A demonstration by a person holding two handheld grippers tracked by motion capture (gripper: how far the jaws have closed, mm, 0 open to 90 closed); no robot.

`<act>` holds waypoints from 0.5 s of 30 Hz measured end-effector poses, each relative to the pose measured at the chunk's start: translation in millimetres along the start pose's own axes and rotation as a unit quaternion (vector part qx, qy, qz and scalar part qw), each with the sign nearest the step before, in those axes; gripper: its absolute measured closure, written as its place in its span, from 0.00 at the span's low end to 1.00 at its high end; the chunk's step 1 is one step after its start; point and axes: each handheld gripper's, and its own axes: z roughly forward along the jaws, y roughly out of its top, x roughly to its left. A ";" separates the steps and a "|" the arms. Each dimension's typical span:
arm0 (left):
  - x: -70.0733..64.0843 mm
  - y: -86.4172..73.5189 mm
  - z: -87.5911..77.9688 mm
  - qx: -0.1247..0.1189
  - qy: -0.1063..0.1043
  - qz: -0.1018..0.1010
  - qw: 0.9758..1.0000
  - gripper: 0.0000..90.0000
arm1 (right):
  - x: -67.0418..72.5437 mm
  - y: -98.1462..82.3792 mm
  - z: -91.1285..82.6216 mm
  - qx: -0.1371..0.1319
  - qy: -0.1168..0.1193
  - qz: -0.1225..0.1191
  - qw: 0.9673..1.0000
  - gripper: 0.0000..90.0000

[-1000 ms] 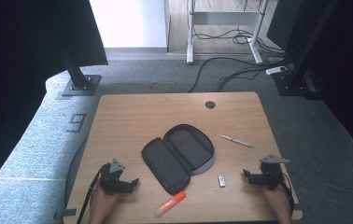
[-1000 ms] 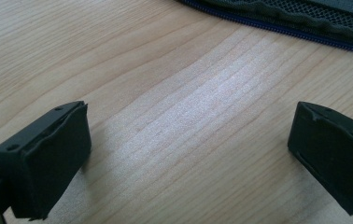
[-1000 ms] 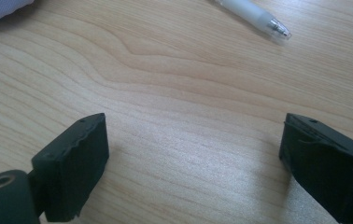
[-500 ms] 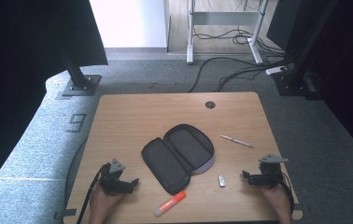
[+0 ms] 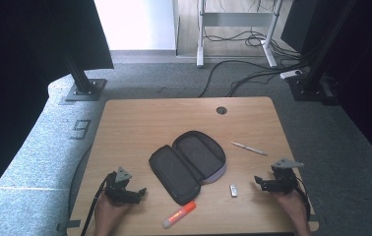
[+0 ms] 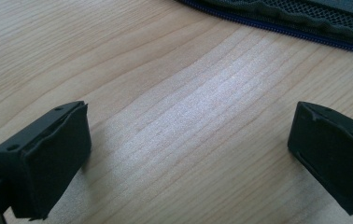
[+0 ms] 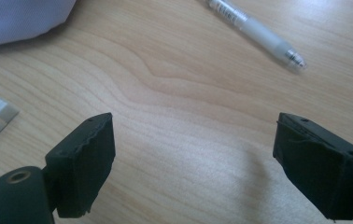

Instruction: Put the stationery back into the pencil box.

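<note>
2 handheld grippers are resting low over a wooden desk (image 5: 139, 123), one at each near corner, as a person's hands are holding them from the bottom edge. An open black pencil case (image 5: 189, 164) is lying unzipped in the middle of the desk, its 2 halves spread flat, between the grippers and apart from both. The left gripper (image 5: 137, 192) is sitting near the case's left half with its jaws spread wide and nothing between them; in the left gripper view its jaws are framing bare wood, with the case's zipped edge (image 6: 305, 23) showing beyond. The right gripper (image 5: 259, 181) is pointing toward the case from the right side, its jaws standing wide but having just been closing a little, with only bare desk between them. A small white eraser (image 5: 233, 190) is lying just to the left of the right gripper, and a clear pen (image 5: 249, 149) is lying farther back, near the case's right half. An orange marker (image 5: 179, 215) is lying near the front edge, just below the case
</note>
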 end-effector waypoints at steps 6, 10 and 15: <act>0.0 0.0 0.0 0.000 0.000 0.000 1.000 0.00 | -4.7 4.5 -0.3 -0.003 0.001 0.001 1.000 0.17; 0.1 0.0 -0.1 0.000 0.000 0.000 1.000 0.00 | -7.4 8.2 -0.2 -0.004 0.003 -0.002 1.000 0.21; 0.0 0.0 0.0 0.000 0.000 0.000 1.000 0.00 | -9.6 15.0 -0.3 -0.010 0.006 -0.002 1.000 0.23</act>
